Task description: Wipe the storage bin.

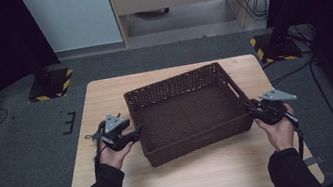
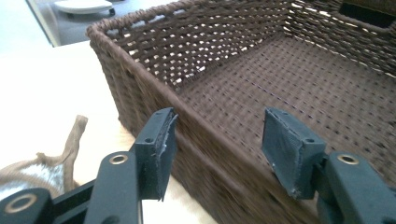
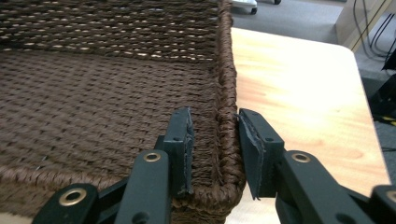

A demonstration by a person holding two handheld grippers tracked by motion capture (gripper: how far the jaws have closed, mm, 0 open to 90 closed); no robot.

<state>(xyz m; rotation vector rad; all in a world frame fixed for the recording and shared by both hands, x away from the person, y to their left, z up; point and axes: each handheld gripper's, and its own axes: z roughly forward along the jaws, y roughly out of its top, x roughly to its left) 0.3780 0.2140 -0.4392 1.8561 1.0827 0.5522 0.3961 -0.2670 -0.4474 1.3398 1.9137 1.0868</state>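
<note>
Left tool (image 1: 135, 128) and right tool (image 1: 250, 107) at opposite ends of the work, one in each hand. Beneath everything, a pale wooden desk (image 1: 207, 173). On its middle, a wide, shallow brown wicker basket (image 1: 173, 85), long axis running across from hand to hand, turned a little askew to the desk's edges, nothing inside.

At the basket's left short wall (image 2: 154, 93), left tool with jaws wide apart, one pad outside, the other over the woven floor, neither pressing. At the right short wall (image 3: 226, 93), right tool with jaws drawn close but, on this evidence, not yet clamped: outer pad (image 3: 250, 140) against the rim, inner pad (image 3: 182, 140) just shy of the weave.

Judged from that: a two-handed lift or shift in preparation, both hands equally near, each wall lying straight ahead between its own jaws. Needs only a squeeze at each end, the left with more gap to take up.
</note>
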